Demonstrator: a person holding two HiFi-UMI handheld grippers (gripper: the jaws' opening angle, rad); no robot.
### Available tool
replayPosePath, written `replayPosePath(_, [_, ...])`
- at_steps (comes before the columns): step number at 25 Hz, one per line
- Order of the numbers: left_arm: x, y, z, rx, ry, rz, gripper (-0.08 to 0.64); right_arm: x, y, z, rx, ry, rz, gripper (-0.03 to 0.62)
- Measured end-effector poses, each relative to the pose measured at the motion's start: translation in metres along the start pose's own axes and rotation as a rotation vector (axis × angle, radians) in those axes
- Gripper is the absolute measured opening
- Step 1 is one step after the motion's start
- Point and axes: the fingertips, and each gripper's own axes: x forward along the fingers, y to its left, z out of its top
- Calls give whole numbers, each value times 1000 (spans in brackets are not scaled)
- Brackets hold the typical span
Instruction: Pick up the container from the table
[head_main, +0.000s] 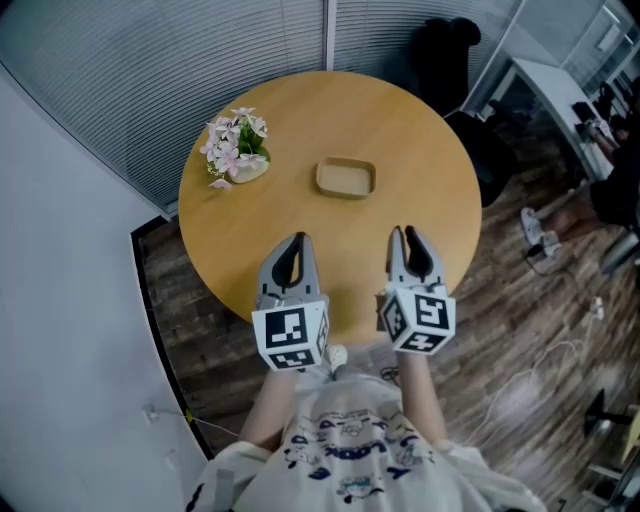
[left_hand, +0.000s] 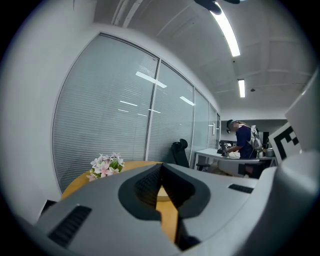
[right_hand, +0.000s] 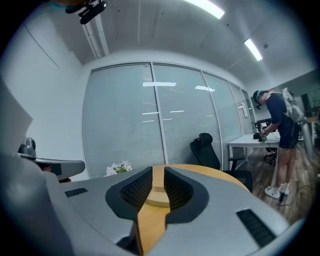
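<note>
My left gripper (head_main: 297, 242) has its jaws closed on nothing; my right gripper (head_main: 404, 236) holds its jaws slightly parted, empty. The container (head_main: 345, 178), a shallow tan tray, sits mid-table (head_main: 420, 140), above both grippers. It looks light and stiff, so I'd pinch one rim wall.

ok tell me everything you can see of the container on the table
The container is a shallow, rounded-rectangular tray, tan like the round table it sits flat on. Raised rim, looks empty. It lies near the table's middle, right of the flowers, apart from them; nothing else touches it.
</note>
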Motion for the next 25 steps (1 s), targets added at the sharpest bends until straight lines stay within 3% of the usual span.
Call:
replayPosePath(13, [84,31,1,-10,59,-23,3,83,-11,0,-6,56,-35,63])
replayPosePath(25, [164,45,-29,-13,164,-70,3,152,-35,-28,6,152,-81,81])
